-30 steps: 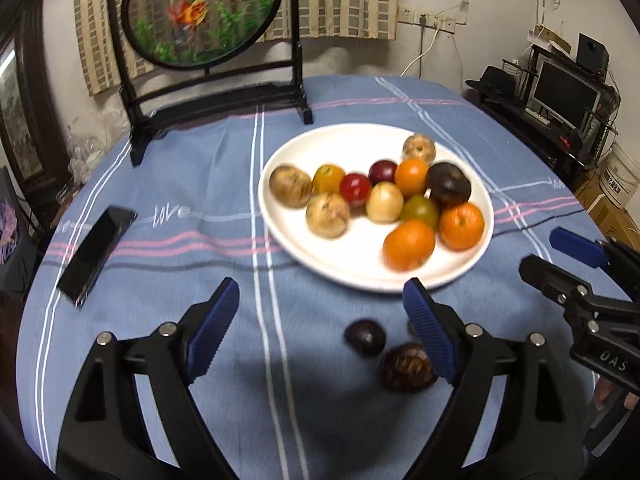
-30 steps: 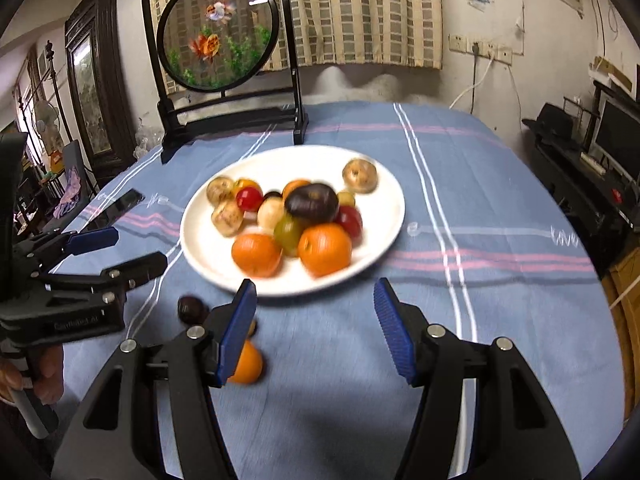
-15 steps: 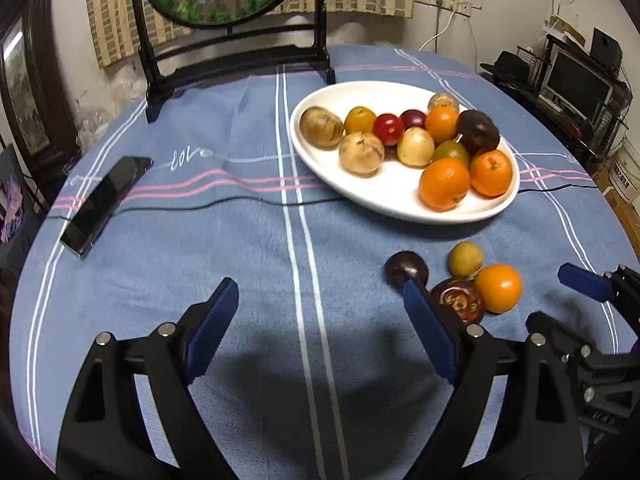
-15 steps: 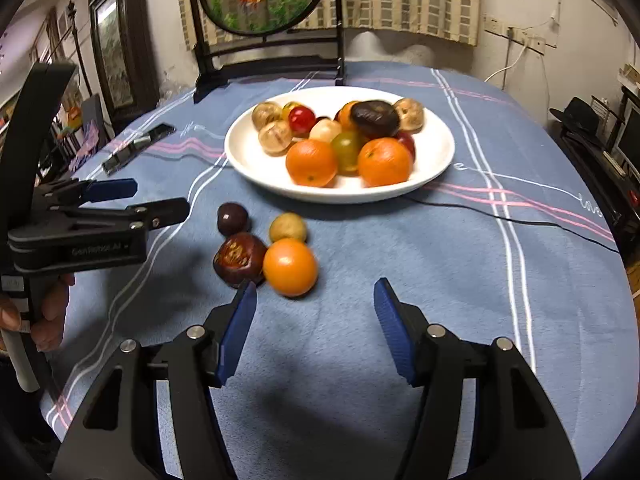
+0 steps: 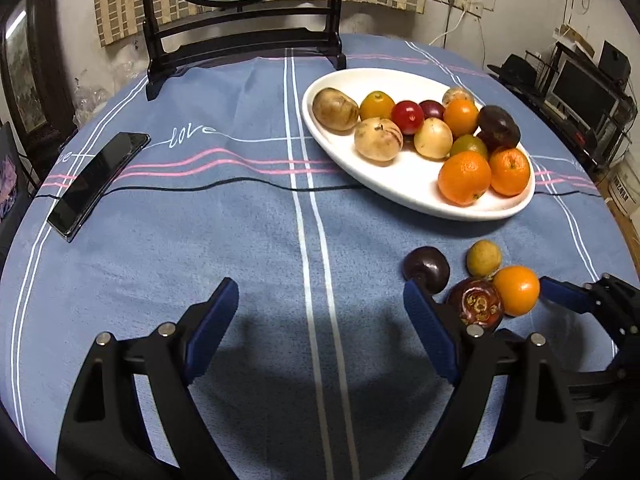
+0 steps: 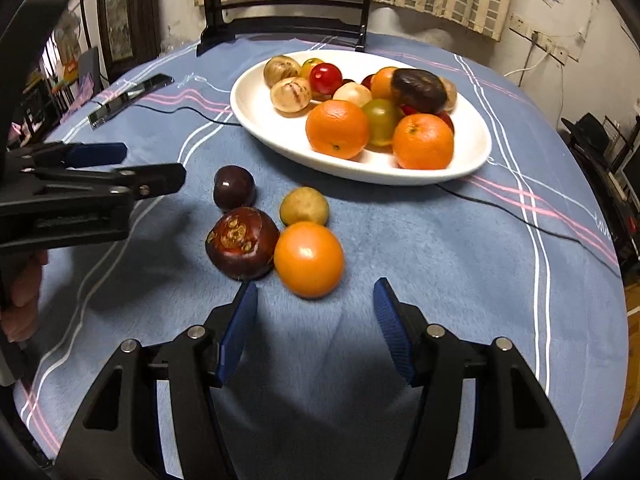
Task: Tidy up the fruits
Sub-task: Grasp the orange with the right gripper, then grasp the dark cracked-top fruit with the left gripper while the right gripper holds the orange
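Orange fruit [image 6: 309, 259] lies on the blue tablecloth [image 6: 420, 240] near the white plate [image 6: 476, 152], touching a mangosteen [image 6: 242, 242]. Right gripper [image 6: 316, 330] tilts down just short of it, jaws just narrowing, grasping nothing. Left gripper [image 5: 320, 334] hangs beside, spread wide, empty.

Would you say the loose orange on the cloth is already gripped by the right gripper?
No, the orange lies on the tablecloth ahead of the right gripper, whose pads touch nothing.
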### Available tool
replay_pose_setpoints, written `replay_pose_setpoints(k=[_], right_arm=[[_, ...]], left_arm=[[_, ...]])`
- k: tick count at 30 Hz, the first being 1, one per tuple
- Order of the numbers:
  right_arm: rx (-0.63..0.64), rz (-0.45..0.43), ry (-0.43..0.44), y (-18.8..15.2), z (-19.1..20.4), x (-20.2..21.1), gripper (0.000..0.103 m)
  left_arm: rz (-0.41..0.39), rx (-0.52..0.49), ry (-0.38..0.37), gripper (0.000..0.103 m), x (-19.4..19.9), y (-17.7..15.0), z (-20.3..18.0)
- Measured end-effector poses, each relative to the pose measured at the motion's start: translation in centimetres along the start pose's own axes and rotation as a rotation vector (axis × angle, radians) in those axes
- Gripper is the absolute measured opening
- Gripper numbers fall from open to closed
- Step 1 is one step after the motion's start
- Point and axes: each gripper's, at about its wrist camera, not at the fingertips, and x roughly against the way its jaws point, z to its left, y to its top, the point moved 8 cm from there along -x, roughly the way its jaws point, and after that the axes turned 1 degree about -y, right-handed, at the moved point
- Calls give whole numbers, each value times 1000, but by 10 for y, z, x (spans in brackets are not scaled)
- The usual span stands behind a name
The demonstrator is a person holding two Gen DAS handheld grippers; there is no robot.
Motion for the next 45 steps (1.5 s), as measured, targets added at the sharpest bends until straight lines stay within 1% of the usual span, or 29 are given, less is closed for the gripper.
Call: replay_pose_setpoints(k=[1,2,3,5,8,12,15,19,26,31,35,45], right_arm=[[-1,2,1,2,1,-2,48],[-3,3,-2,5,1,-4,38],[-1,4,0,6,1,-5,34],[4,1,-7,7,2,-5,34],[-18,-7,15,3,-2,-1,34],[-61,-23,25,-5,-15,9,34],[-94,-31,20,-11,-27,16,34],[-124,-54,11,-20,-42,28,34],[-156,-85,19,-30,-57,41,34],[-173,-93,31,-35,-64,44,34],[-184,-103,42,-34,-66,46,34],[-195,-113,57,-36,-67,48,34]], left_arm=[[-2,-1,-5,86,1,0,-1],[-2,-3,-9,86,1,0,-2],[-1,-6,-13,86,1,0,-3],[1,-18,-18,86,2,-2,-6],[0,-37,-27,86,6,-4,-13],[-12,-84,-49,86,16,-9,-29],[5,-116,-75,86,18,-17,-45],[14,-144,-67,86,14,-23,-63],[60,-115,-31,85,-6,-22,-74],[67,-126,-8,84,-13,-20,-85],[85,-128,-5,79,-19,-19,-94],[106,-103,-15,78,-29,-17,-97]])
